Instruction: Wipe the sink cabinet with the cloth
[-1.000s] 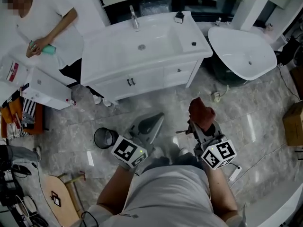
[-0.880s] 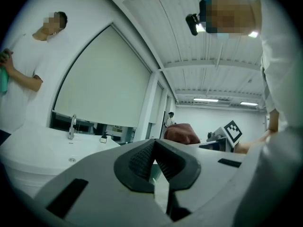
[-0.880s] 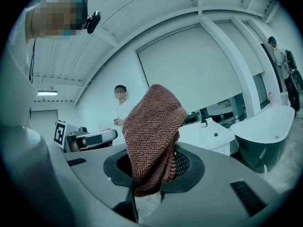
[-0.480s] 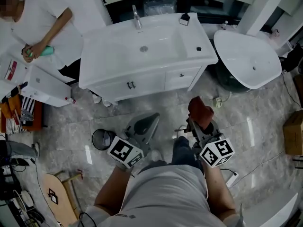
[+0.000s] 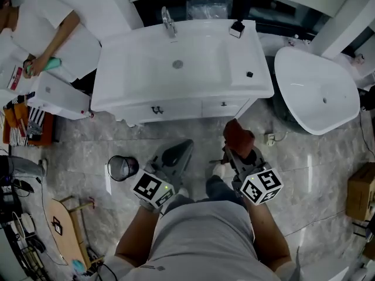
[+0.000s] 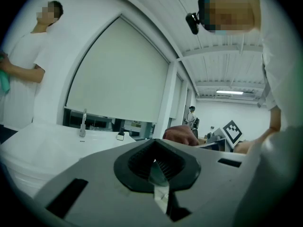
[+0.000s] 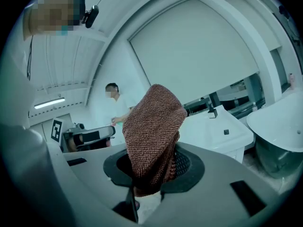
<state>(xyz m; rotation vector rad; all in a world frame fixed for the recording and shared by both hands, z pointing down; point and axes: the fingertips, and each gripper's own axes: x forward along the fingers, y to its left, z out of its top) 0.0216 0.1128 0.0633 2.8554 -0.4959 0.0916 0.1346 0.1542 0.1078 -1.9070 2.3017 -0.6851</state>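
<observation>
The white sink cabinet (image 5: 176,107) stands ahead of me, with a basin (image 5: 176,63) and a chrome tap (image 5: 168,22) on top; it also shows in the right gripper view (image 7: 215,131). My right gripper (image 5: 237,148) is shut on a reddish-brown cloth (image 5: 237,136), which sticks up from its jaws (image 7: 151,136). It hangs over the floor just in front of the cabinet's right door. My left gripper (image 5: 176,157) is shut with nothing in it, level with the right one and short of the cabinet.
A person in white (image 5: 41,34) stands at the cabinet's left beside a white box (image 5: 55,101). A white bathtub (image 5: 319,89) lies to the right. A black bucket (image 5: 122,168) sits on the marble floor near my left gripper. A cardboard box (image 5: 358,192) is at far right.
I have stepped closer to the cabinet, which now sits more squarely ahead. Both grippers stay in the same pose, the cloth still held.
</observation>
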